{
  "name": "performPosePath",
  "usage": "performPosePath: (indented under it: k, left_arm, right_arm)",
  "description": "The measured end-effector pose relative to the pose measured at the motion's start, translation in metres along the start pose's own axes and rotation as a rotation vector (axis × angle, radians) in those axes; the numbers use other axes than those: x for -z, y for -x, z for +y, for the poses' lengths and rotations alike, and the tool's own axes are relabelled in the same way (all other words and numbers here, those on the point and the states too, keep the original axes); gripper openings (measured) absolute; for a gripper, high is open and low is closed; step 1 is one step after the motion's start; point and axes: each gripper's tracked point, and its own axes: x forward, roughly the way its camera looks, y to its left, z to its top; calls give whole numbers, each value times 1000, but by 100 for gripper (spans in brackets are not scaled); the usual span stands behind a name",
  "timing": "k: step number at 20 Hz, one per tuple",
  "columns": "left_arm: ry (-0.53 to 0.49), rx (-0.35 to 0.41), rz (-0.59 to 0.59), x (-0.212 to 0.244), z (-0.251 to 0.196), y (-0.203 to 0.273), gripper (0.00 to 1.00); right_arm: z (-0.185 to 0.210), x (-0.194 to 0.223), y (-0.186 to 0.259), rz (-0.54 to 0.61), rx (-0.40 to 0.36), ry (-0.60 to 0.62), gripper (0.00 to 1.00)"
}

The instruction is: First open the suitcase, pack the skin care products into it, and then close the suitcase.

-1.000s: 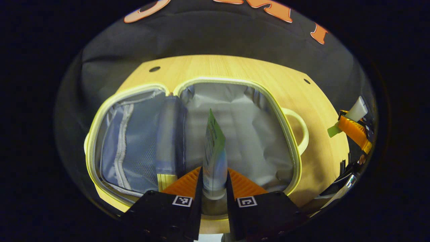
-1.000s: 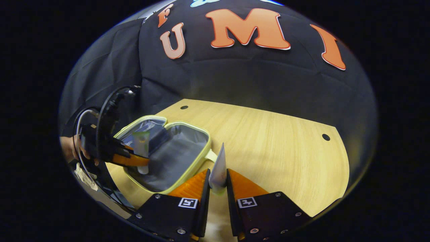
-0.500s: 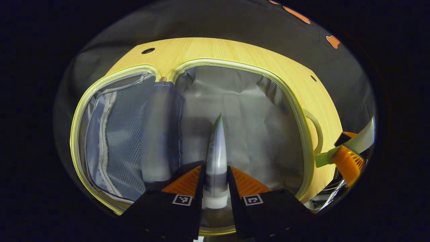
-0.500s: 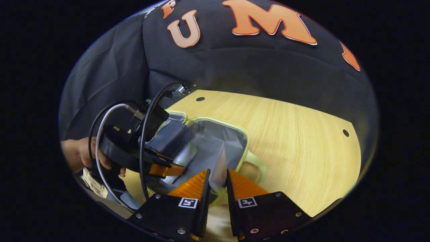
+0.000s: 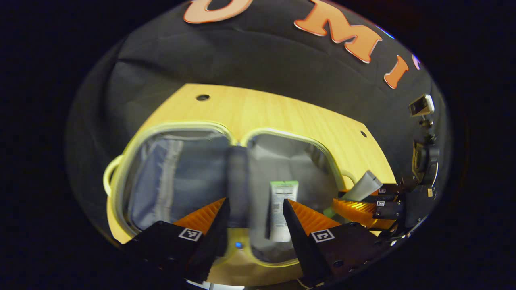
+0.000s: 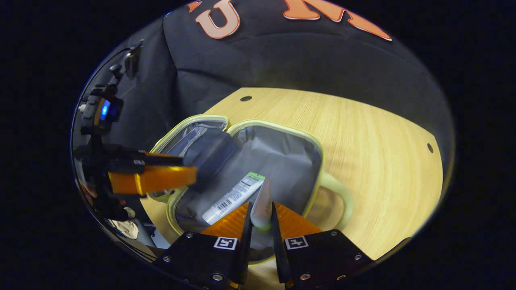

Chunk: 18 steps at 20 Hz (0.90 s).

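both views above open suitcase (image 5: pixel 282 139), close

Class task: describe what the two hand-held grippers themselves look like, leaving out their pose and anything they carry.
Each hand-held gripper, left and right, has two wedge-shaped ribbed fingers on black blocks, each block bearing a small square black-and-white marker. The right gripper's blocks show screw heads. In the right gripper view, the left gripper's black body carries a small blue-lit unit.

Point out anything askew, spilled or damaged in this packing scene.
Nothing stands out. The suitcase lies open on the table, one tube rests loose inside it, and the right gripper holds a second tube above it.
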Motion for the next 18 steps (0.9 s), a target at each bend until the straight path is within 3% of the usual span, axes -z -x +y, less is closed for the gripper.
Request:
performPosePath:
  k: [4,9,12,14,15,18]
  left_arm:
    - [102,-117,-100,-27,83,49,86]
    - [293,-234,-129,-17,192,87,89]
    - [432,-248,-158,-17,240,90,91]
    - [536,-249,-151,-8,269,93,87]
    - [579,-241,-152,-5,280,94,91]
    - [677,-198,-138,4,303,93,91]
  right_arm:
    - [4,17,-18,89,-4,-15,29]
    - [-2,26,-33,149,34,-41,29]
    - [-6,20,-38,143,66,-89,26]
    - [-6,19,-38,146,66,-111,34]
    - [-8,17,-37,142,69,-114,33]
    - [-8,8,-32,102,78,-116,42]
